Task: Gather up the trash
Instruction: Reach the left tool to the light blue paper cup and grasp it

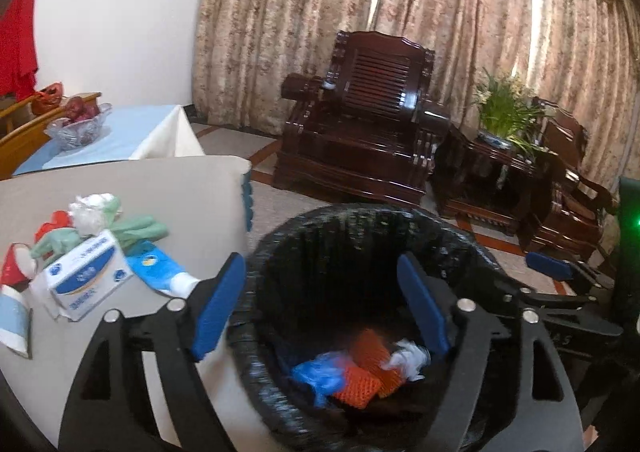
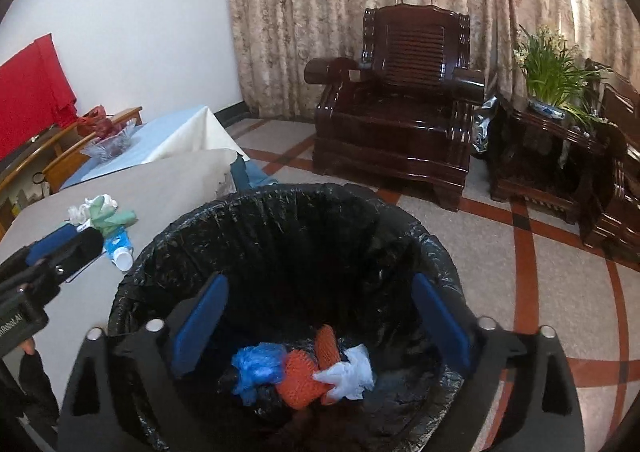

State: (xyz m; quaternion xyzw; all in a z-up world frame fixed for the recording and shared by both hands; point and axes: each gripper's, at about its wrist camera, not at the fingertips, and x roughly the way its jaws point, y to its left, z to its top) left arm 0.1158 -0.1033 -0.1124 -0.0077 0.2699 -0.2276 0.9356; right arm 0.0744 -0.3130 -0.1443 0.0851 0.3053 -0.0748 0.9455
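Note:
A bin lined with a black bag stands on the floor beside a grey table. In its bottom lie a blue plastic wad, an orange foam net and a crumpled white piece. My left gripper hangs open over the bin's left rim, nothing between its blue pads. My right gripper is open above the bin's mouth, also empty. On the table lie a blue-and-white box, a green glove, a blue tube and a red cup.
A dark wooden armchair stands behind the bin before the curtains. To its right a side table bears a potted plant. A cloth-covered table with a glass bowl lies at the far left. Tiled floor is open to the bin's right.

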